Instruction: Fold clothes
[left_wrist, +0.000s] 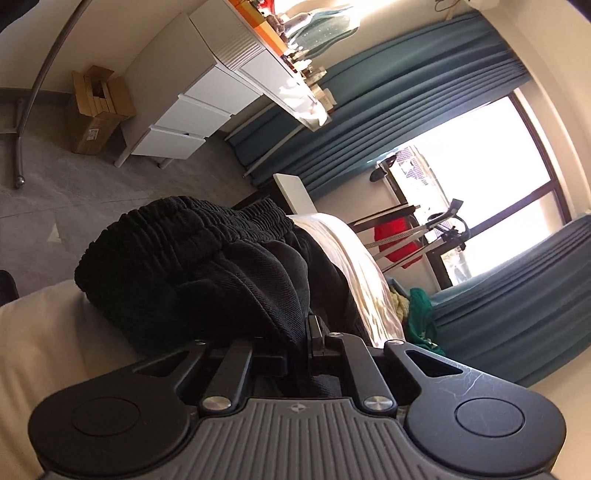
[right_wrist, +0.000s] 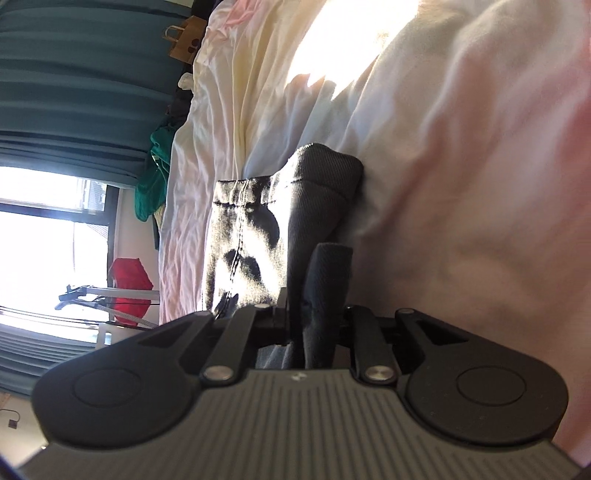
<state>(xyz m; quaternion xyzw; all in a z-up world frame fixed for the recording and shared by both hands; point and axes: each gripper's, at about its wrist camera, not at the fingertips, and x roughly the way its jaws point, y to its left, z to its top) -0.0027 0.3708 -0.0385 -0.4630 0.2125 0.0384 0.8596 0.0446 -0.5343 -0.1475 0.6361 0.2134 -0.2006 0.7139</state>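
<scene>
Bedroom, teal curtains (left_wrist: 406, 92) framing bright window; pale bedsheet (right_wrist: 461, 147) lying rumpled. Am seeing black trousers (left_wrist: 207, 258) bunching on bed. My left gripper (left_wrist: 314, 332) clamping fabric below elastic waistband; my right gripper (right_wrist: 314, 314) pinching hem end.

The black twill-weave cloth garment (left_wrist: 207, 266) looks matt, its gathered waistband ribbed. The pale cream bedsheet (right_wrist: 461, 155) is soft, creased cotton-like cloth. The matt black plastic right gripper (right_wrist: 312, 314) carries shiny metal rivets.
</scene>
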